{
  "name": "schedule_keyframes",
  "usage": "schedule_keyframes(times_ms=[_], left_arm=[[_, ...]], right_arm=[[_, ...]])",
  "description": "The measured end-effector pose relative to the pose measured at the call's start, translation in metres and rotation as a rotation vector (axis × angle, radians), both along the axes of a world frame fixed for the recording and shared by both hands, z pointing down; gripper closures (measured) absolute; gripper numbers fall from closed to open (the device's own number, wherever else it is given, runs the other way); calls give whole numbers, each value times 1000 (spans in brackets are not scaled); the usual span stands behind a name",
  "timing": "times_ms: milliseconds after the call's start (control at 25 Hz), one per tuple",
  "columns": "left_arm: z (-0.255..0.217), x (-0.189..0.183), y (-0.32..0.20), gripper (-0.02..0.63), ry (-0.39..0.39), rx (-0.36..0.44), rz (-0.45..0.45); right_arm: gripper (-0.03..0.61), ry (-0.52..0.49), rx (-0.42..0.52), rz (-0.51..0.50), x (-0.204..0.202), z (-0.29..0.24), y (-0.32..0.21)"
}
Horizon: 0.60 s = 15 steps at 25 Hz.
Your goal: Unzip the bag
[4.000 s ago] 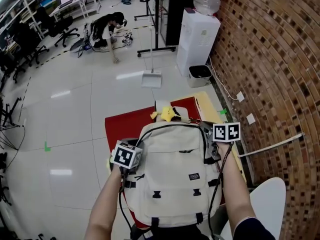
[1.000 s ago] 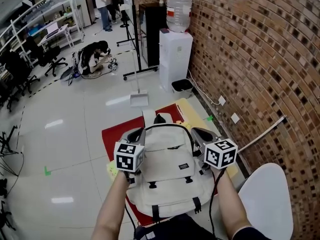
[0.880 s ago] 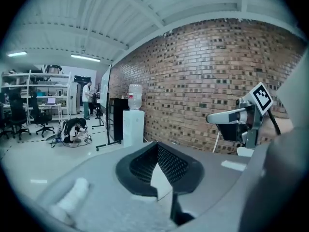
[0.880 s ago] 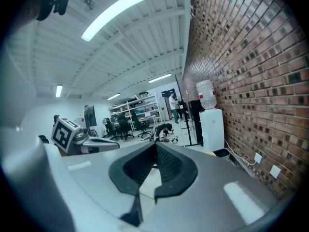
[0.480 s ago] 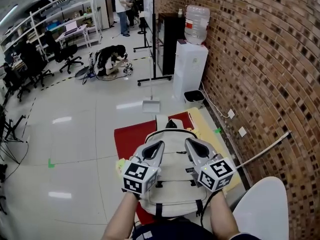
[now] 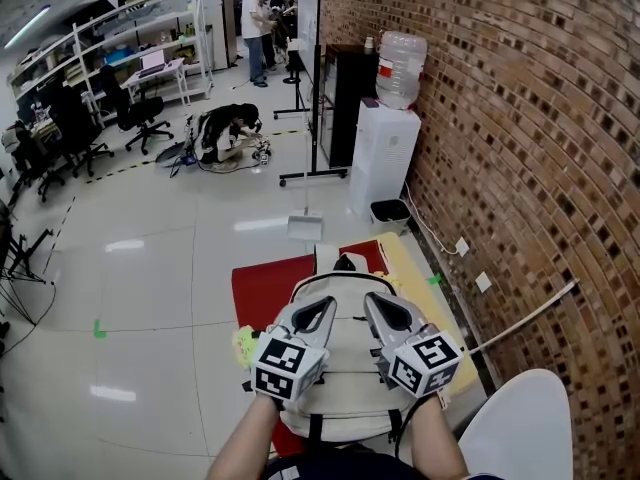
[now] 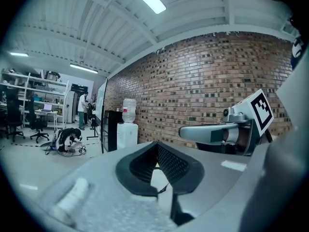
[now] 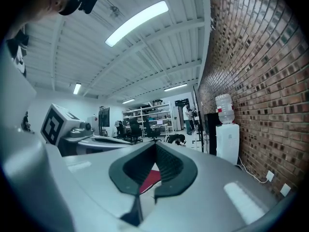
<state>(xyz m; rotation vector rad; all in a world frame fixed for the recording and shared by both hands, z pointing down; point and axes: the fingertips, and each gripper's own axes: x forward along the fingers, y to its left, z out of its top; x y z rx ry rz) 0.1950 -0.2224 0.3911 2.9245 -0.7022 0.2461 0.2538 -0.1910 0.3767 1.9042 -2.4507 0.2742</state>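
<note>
The cream backpack lies flat on a red mat, its black top handle pointing away from me. A dark zip line arches round its top; I cannot tell whether it is parted. My left gripper and right gripper hang side by side above the bag's middle, pointing nearly level and away from me. Both are shut with nothing between the jaws. The left gripper view shows its closed jaws with the right gripper beside them. In the right gripper view the closed jaws sit next to the left gripper.
A brick wall runs along the right. A water dispenser and a small bin stand beyond the table. A white chair back is at my lower right. A yellow object lies left of the bag. A person crouches on the floor.
Both grippers have left the bag's sides, risen and drawn closer together above it. The head view has tipped up, showing more of the room.
</note>
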Motion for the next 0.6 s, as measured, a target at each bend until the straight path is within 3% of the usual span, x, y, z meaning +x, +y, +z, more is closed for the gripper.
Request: schedule_keyframes(times_ms=[600], left_arm=[[1, 1, 0, 611, 2, -3, 3]], right_arm=[[574, 2, 5, -4, 0, -6, -1]])
